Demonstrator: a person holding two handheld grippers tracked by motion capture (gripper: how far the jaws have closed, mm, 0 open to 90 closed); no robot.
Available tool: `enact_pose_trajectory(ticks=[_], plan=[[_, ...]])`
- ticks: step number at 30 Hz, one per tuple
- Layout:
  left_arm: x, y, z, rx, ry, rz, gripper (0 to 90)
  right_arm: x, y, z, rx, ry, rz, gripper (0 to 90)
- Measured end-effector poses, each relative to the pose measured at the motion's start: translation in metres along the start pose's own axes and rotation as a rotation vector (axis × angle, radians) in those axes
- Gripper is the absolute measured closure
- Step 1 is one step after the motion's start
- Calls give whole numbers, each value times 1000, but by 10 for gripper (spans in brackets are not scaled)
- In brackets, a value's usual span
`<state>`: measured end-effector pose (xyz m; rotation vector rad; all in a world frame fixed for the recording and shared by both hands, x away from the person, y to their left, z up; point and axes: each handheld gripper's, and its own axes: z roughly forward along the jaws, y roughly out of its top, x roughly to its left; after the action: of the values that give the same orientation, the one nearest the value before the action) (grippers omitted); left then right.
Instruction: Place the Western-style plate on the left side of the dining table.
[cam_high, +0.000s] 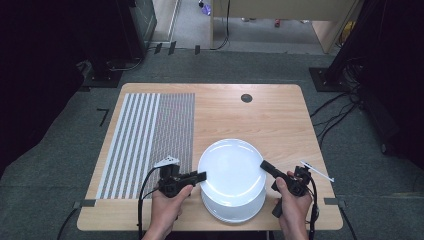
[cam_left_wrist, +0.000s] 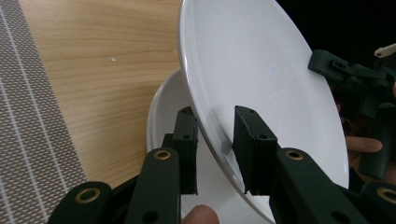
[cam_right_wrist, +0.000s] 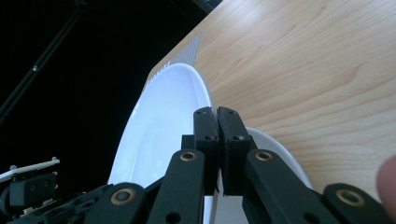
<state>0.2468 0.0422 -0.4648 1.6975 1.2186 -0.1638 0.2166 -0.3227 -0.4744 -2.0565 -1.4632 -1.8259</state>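
A white upper plate (cam_high: 231, 167) is held tilted above a second white lower plate (cam_high: 235, 214) near the table's front edge. My left gripper (cam_high: 201, 175) is at the upper plate's left rim. In the left gripper view the upper plate (cam_left_wrist: 252, 70) has its rim between the open jaws of my left gripper (cam_left_wrist: 215, 116), with gaps on both sides, and the lower plate (cam_left_wrist: 161, 116) lies beneath. My right gripper (cam_high: 263, 164) is shut on the right rim. In the right gripper view my right gripper (cam_right_wrist: 217, 112) pinches the upper plate (cam_right_wrist: 159, 126) above the lower plate (cam_right_wrist: 275, 149).
A grey and white striped placemat (cam_high: 145, 135) covers the left part of the wooden table (cam_high: 260, 115). A round black cable hole (cam_high: 246, 98) sits near the far edge. Cables lie on the floor at the right.
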Motion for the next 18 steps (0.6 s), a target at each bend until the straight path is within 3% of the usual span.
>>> enact_pose_trajectory(ticks=[18], plan=[[25, 15, -37, -70, 43, -36, 726, 34, 3, 44, 28, 30, -34, 882]])
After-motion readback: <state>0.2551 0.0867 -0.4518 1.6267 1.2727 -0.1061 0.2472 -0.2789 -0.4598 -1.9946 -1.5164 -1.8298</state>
